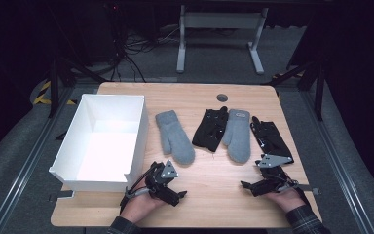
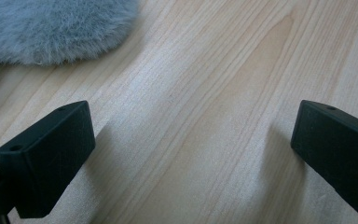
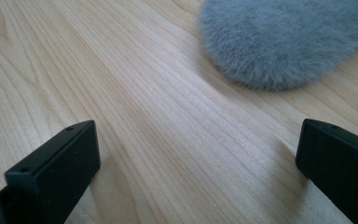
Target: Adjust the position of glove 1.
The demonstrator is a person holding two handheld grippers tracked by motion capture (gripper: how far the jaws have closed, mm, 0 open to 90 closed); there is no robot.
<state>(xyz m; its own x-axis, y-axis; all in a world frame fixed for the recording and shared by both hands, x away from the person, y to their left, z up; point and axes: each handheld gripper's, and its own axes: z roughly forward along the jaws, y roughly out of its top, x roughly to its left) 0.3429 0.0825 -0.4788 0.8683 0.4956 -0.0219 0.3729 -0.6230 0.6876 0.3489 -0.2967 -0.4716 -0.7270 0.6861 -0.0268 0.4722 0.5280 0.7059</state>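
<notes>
Four gloves lie in a row across the wooden table: a grey mitten, a black glove, a second grey mitten and another black glove. My left gripper rests low near the front edge, just below the left mitten, its jaws open over bare wood. The mitten's fuzzy end lies ahead of it to the left. My right gripper sits below the right mitten, also open with nothing between the jaws. That mitten's fluffy tip lies just beyond them.
A white open box stands on the left part of the table, close to my left gripper. A small round grommet sits near the far edge. Beyond the table are a desk frame and floor cables.
</notes>
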